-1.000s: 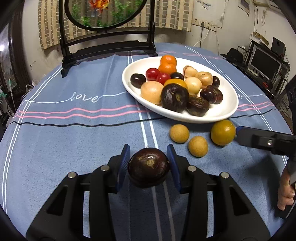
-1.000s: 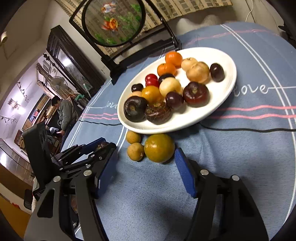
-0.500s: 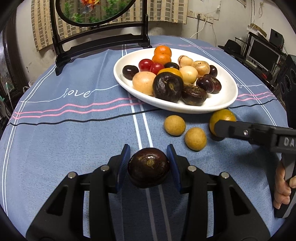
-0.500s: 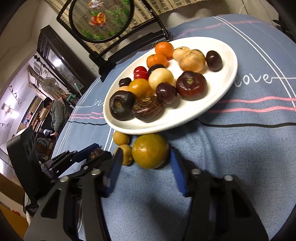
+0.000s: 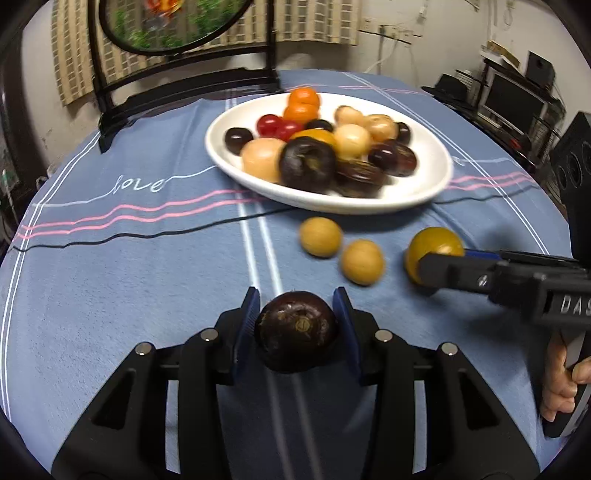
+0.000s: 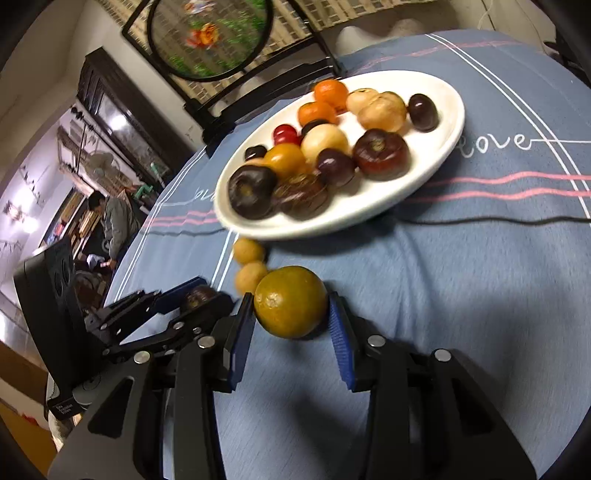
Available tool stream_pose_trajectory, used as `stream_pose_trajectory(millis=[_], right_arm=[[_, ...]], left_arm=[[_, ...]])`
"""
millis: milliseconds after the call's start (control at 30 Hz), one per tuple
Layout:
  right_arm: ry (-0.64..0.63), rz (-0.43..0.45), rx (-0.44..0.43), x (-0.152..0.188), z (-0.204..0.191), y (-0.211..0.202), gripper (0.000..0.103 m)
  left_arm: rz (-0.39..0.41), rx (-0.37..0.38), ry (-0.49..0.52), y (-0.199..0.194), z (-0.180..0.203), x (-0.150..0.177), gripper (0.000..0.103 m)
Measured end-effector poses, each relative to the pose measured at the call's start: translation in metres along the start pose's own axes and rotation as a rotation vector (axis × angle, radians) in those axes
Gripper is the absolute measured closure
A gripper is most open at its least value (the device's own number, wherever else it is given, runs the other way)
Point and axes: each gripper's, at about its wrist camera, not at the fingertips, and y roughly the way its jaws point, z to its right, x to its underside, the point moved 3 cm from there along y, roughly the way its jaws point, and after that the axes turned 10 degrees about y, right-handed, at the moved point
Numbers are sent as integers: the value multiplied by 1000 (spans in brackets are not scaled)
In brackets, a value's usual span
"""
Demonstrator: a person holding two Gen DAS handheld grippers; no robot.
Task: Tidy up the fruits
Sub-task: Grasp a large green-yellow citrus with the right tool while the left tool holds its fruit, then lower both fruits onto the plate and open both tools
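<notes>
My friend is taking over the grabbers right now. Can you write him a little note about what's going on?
Left gripper: shut on the dark purple fruit.
Right gripper: jaws closing around the yellow-green citrus, which sits between the pads.
Two small tan fruits lie loose on the blue tablecloth beside the white plate.
Done: most fruit is piled on the plate.
Left: probably plate both gripped fruits, then the two tan ones.

Round screen (image 5: 173,22) cut off by top edge in left wrist view. Yellow-green citrus (image 5: 436,245) partly hidden behind right gripper (image 5: 443,267). Hand (image 5: 561,373) cropped at right edge. Fruit heap on plate (image 6: 436,92) blurred; rear pieces masked by front ones.
</notes>
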Motion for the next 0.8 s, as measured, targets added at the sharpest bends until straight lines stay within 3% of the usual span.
stream_pose_trajectory(millis=[133, 333, 500, 667, 800], right_arm=[[-6, 33, -15, 14, -5, -19, 63], [-15, 162, -69, 20, -11, -74, 63], [-38, 261, -77, -25, -23, -111, 63], [-30, 318, -81, -76, -32, -113, 63], [12, 314, -112, -92, -22, -97, 63]], left_arm=[[40, -8, 23, -17, 8, 3, 65], [164, -18, 11, -63, 3, -16, 65], [261, -28, 0, -89, -11, -71, 65], [284, -6, -48, -75, -26, -110, 72], [268, 28, -70, -64, -31, -102, 72]])
